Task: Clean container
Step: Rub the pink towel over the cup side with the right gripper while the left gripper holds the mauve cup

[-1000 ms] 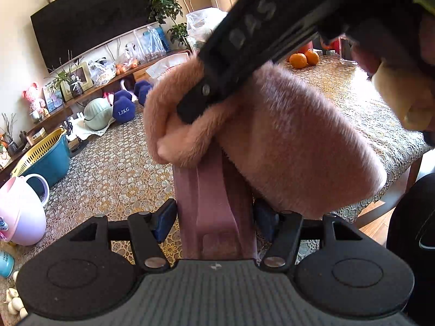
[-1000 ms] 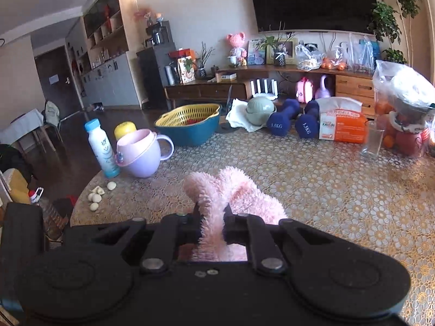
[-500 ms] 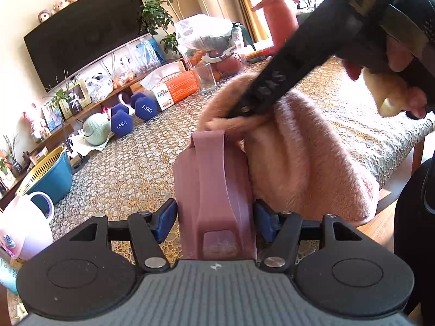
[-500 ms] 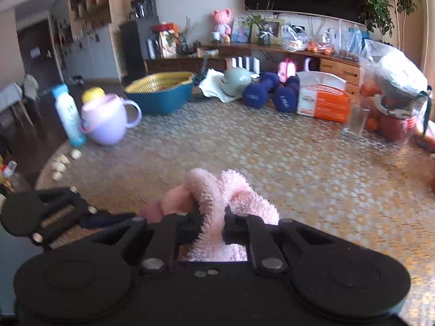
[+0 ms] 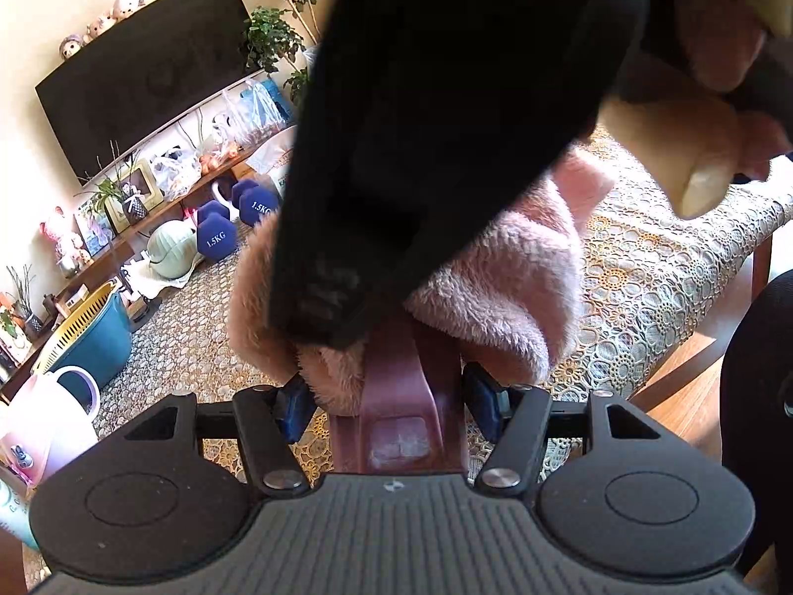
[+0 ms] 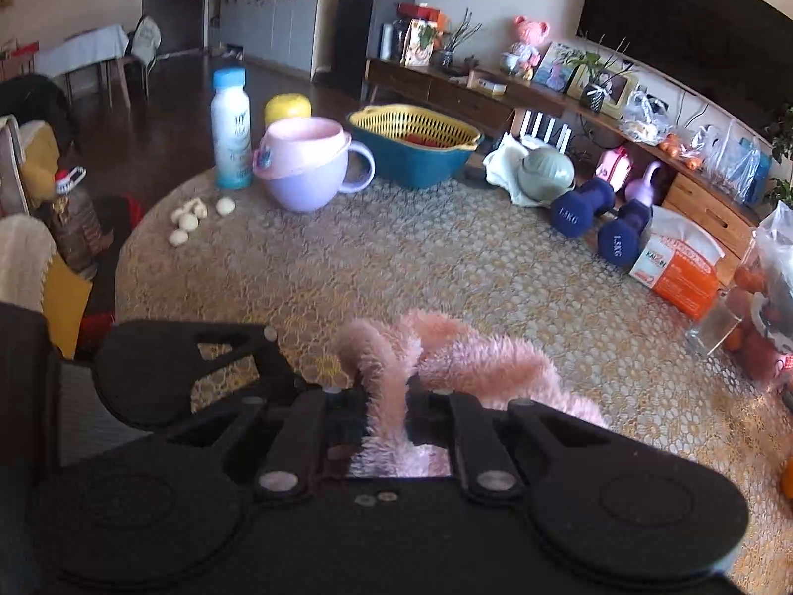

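Left wrist view: my left tool (image 5: 391, 386) is clamped on a maroon container handle (image 5: 396, 396), held above the counter (image 5: 644, 287). A fluffy pink cloth (image 5: 495, 272) is pressed against that handle. Right wrist view: my right tool (image 6: 389, 396) is clamped on the cloth (image 6: 476, 347).

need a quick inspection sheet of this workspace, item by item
surface: table under a lace cloth.
job's things: maroon container handle clamped by the left hand-held gripper; fluffy pink cloth pinched in the right hand-held gripper and draped over the container.
clutter: pink cup, white bottle, yellow-and-teal basket, two blue dumbbells, orange box, garlic cloves.
grippers: both shut on their loads.
cables: nothing seen.
surroundings: living room, TV, sideboard.
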A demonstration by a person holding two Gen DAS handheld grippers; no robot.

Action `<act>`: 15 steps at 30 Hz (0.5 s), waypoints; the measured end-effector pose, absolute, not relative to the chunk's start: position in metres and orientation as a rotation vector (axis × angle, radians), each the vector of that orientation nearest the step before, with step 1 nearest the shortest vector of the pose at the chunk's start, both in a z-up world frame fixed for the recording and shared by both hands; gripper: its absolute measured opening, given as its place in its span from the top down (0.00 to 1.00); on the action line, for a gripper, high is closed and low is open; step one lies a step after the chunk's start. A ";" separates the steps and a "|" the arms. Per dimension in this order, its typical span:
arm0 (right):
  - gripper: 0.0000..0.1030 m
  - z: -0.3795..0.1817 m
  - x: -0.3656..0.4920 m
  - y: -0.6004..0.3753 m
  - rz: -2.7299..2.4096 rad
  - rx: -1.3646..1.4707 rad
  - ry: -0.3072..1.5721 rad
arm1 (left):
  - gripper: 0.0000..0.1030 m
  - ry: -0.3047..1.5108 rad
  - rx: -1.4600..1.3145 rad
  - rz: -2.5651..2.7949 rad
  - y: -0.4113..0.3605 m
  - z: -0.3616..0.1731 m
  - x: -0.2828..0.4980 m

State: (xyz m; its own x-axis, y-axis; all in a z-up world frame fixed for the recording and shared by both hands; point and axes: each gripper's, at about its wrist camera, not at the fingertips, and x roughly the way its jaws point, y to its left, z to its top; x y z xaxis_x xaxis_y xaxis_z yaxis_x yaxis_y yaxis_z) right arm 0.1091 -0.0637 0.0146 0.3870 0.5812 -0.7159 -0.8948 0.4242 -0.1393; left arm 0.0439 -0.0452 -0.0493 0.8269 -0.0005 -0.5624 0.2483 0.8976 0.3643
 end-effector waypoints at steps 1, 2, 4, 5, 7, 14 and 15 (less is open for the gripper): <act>0.91 0.011 0.110 -0.062 1.012 -0.591 0.634 | 0.40 0.585 0.442 -0.135 -0.045 -0.049 0.043; 0.91 0.009 0.110 -0.060 1.012 -0.600 0.638 | 0.41 0.584 0.437 -0.133 -0.044 -0.049 0.043; 0.91 0.008 0.111 -0.061 1.002 -0.621 0.625 | 0.41 0.583 0.406 -0.130 -0.039 -0.048 0.043; 0.91 0.008 0.112 -0.064 0.984 -0.622 0.616 | 0.40 0.584 0.385 -0.136 -0.037 -0.047 0.043; 0.91 0.010 0.120 -0.073 0.946 -0.591 0.612 | 0.40 0.579 0.329 -0.159 -0.030 -0.043 0.043; 0.91 0.007 0.136 -0.119 0.837 -0.403 0.618 | 0.23 0.597 0.107 -0.295 -0.007 -0.030 0.039; 0.91 0.005 0.137 -0.125 0.821 -0.384 0.618 | 0.22 0.603 0.080 -0.307 -0.005 -0.029 0.039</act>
State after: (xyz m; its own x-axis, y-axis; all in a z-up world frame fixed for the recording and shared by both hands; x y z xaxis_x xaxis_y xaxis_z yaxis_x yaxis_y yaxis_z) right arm 0.1368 -0.1251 0.0049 0.5231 0.5589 -0.6434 -0.7731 0.6289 -0.0822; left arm 0.0386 -0.0051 -0.0289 0.7798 -0.2604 -0.5692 0.3070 0.9516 -0.0148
